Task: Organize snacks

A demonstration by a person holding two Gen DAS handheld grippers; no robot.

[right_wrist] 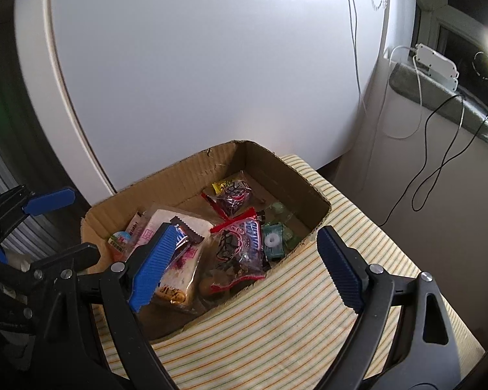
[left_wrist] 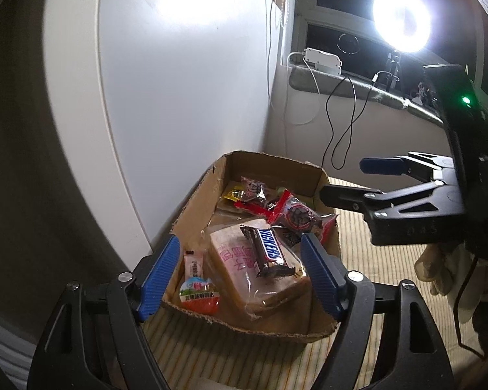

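Note:
An open cardboard box [left_wrist: 195,208] [right_wrist: 185,169] sits on a striped cloth. In it lie a wrapped bread slice [left_wrist: 240,269] [right_wrist: 179,260], a Snickers bar [left_wrist: 268,250] on top of the bread, red-and-clear candy bags [left_wrist: 296,217] [right_wrist: 240,243], a small round cup snack [left_wrist: 198,295] [right_wrist: 120,240] and a green mint pack [right_wrist: 273,239]. My left gripper [left_wrist: 240,276] is open and empty, just above the box's near edge. My right gripper [right_wrist: 250,266] is open and empty over the box's near right side; it also shows in the left wrist view [left_wrist: 358,178].
The striped cloth [right_wrist: 276,318] covers a small stand. A white panel [right_wrist: 195,65] stands right behind the box. A windowsill with a white power strip [left_wrist: 322,60], hanging cables [right_wrist: 439,162] and a bright ring light [left_wrist: 401,16] is at the right.

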